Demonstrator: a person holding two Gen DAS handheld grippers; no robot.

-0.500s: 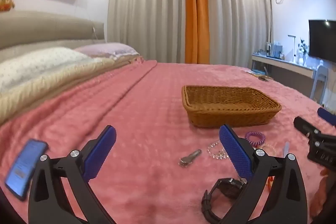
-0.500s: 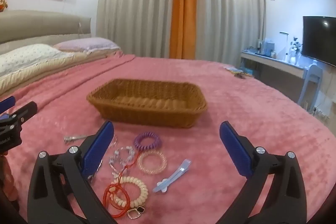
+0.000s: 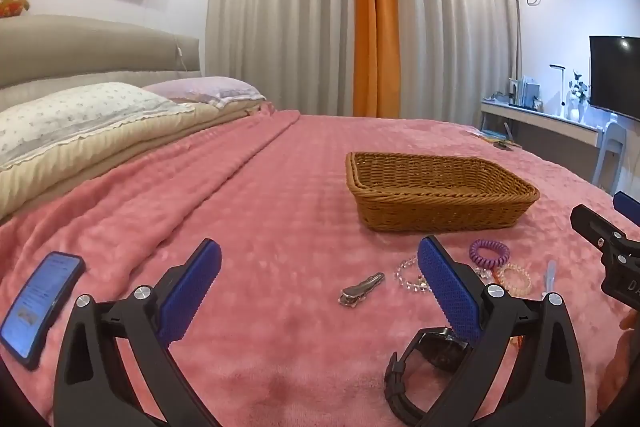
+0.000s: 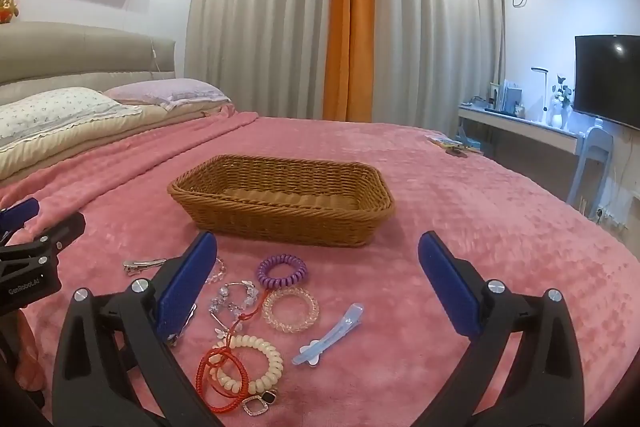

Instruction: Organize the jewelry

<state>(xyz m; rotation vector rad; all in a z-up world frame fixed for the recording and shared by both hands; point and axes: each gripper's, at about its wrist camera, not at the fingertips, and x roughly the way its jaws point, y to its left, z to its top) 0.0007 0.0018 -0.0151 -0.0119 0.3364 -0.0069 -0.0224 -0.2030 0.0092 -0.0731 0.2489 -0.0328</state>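
Black watch half hidden behind left gripper (jaws apart)

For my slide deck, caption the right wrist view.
Open right tool hovers above hair ties and bracelets, wicker basket empty on the pink bedspread.

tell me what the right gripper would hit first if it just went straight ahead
Probably the wicker basket: the right gripper points over the hair ties at its near wall. The fingers are open and hold nothing. Depth is unclear; angled lower, it would meet the purple spiral hair tie.

The black watch lies partly hidden behind the left gripper, its strap cut off below.
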